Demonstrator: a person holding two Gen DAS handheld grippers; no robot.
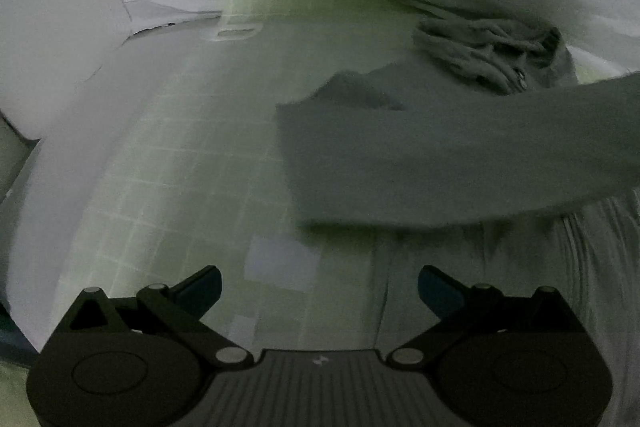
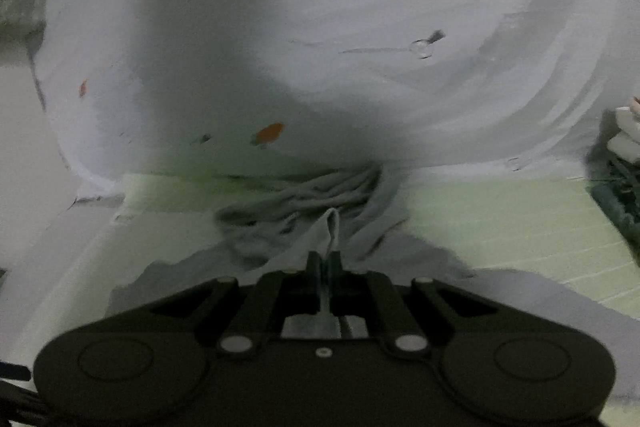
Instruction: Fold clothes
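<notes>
Grey garment [image 2: 304,227] pinched between right gripper [image 2: 325,259] pads (left gripper [image 1: 320,287] agape)

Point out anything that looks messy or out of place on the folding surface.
The grey garment is bunched into a crumpled heap at its far end, against the white carrot-print fabric. The right gripper pinches a fold of it. Nothing looks torn or spilled.
</notes>
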